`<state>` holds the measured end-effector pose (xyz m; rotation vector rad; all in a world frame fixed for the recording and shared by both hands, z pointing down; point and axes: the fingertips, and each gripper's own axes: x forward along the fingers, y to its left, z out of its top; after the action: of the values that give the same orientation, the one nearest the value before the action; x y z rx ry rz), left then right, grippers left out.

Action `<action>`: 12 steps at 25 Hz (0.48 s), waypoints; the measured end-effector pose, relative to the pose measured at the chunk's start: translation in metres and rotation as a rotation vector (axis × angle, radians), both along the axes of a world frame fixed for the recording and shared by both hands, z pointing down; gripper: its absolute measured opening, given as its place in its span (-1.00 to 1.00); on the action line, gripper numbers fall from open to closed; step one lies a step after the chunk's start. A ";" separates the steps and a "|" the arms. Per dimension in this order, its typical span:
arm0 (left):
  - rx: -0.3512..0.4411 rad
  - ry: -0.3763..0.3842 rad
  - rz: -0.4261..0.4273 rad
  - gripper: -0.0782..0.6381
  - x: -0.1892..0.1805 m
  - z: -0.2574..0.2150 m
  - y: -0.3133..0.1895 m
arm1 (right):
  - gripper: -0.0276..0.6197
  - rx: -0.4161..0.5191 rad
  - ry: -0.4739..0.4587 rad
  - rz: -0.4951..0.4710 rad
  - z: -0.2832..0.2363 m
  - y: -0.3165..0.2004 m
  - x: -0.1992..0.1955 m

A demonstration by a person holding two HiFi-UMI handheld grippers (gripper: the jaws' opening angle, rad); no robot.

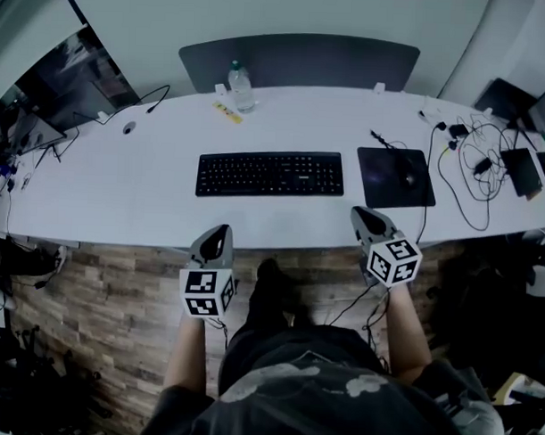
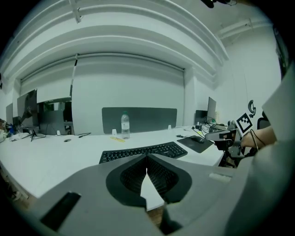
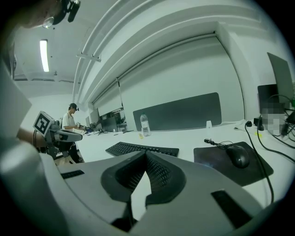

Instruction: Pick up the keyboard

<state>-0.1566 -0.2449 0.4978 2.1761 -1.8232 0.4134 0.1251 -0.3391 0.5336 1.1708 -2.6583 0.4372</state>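
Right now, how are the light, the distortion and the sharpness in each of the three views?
Head view: dim, dark toward the corners, table edge bowed by the lens, keyboard sharp. Left gripper view: strong fisheye with a black rim, the left gripper fills the lower half. Right gripper view: same curving, a bright ceiling lamp glares at upper left, the mouse is clear.

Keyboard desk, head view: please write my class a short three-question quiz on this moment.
1. True or false: the left gripper holds the keyboard.
2. What lies just right of the keyboard? A cup; B mouse pad; C book.
3. Fill in: the fingers of the right gripper are ___ (open or shut).
Key: 1 false; 2 B; 3 shut.
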 end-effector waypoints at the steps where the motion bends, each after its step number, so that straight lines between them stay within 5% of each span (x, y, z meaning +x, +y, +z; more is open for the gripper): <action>1: -0.005 0.017 0.008 -0.77 -0.004 0.001 -0.009 | -0.91 -0.001 0.002 0.005 0.000 -0.009 -0.004; 4: -0.034 0.053 0.063 -0.71 -0.013 0.007 -0.036 | -0.91 -0.017 0.002 0.011 0.005 -0.031 -0.021; 8: -0.092 0.096 0.189 0.00 -0.014 0.017 -0.075 | -0.91 -0.038 0.021 0.010 0.011 -0.064 -0.045; 12: -0.152 -0.004 0.257 0.36 -0.027 0.035 -0.104 | -0.91 -0.048 0.013 0.017 0.006 -0.093 -0.069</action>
<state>-0.1832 -0.3490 0.5326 2.3087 -1.4639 0.5893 0.0562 -0.4324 0.5397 1.1793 -2.6129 0.4921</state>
